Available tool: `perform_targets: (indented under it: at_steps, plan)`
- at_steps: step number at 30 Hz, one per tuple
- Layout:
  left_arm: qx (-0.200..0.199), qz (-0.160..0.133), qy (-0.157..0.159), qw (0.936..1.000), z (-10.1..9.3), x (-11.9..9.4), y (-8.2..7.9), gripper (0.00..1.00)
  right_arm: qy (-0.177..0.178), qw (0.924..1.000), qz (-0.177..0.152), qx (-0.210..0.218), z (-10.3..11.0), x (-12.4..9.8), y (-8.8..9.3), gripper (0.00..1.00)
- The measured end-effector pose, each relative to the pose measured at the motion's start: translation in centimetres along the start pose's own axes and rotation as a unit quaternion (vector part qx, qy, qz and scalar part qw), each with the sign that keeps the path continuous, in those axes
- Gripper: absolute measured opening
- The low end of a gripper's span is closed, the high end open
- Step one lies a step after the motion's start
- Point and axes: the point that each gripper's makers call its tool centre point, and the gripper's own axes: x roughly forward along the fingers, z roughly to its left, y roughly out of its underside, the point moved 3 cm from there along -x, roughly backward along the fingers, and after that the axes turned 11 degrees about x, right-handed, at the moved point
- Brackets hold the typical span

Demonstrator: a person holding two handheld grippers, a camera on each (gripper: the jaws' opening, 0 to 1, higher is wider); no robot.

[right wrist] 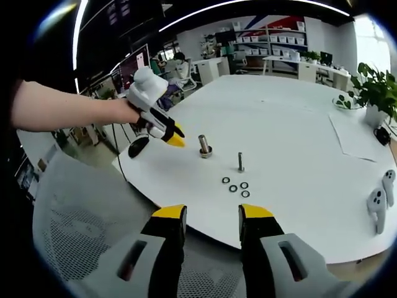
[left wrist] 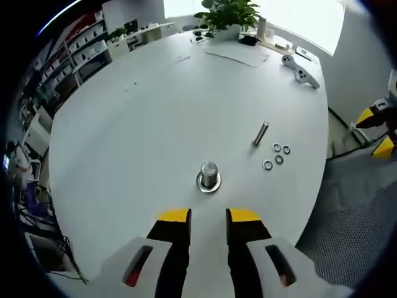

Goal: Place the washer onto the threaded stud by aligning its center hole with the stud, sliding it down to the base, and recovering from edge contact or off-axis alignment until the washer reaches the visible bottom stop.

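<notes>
Four loose washers (left wrist: 276, 156) lie right of centre on the white table (left wrist: 136, 136), beside an upright bolt (left wrist: 261, 133); the threaded stud (left wrist: 209, 176) stands mid-frame, seemingly with a washer already at its base. I judge I'm at the start: picking a washer comes next. My left gripper (left wrist: 208, 215) and right gripper (right wrist: 212, 213) are both parted, holding nothing.

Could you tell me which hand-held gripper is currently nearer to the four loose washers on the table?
Probably right: the right hand-held gripper faces the washers from the table edge; the left hand-held gripper hovers beyond the stud.
</notes>
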Motion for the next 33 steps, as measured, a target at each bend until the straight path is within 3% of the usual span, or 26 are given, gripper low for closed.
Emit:
perform_targets:
  at_steps: [9,15,19,23,33]
  plan:
    - [-0.048,-0.052,-0.021,0.9972,-1.0,-3.2,1.3,0.21,-0.002,1.0,0.0,-0.002,0.1,0.0,0.0,0.36]
    - [-0.054,-0.077,-0.027,0.9952,-2.8,-6.1,1.9,0.22,-0.004,1.0,0.004,-0.005,0.2,0.1,0.1,0.36]
    - [-0.062,-0.084,-0.03,0.9941,-3.3,-7.7,3.4,0.23,-0.003,1.0,0.006,-0.006,0.2,0.1,0.2,0.36]
    - [-0.096,-0.101,-0.034,0.9896,-3.4,-9.0,4.4,0.24,-0.003,1.0,0.006,-0.006,0.2,0.1,0.2,0.36]
    - [-0.101,-0.127,-0.034,0.9862,-6.3,-11.9,6.2,0.25,-0.007,0.9999,0.011,-0.011,0.3,0.1,0.3,0.36]
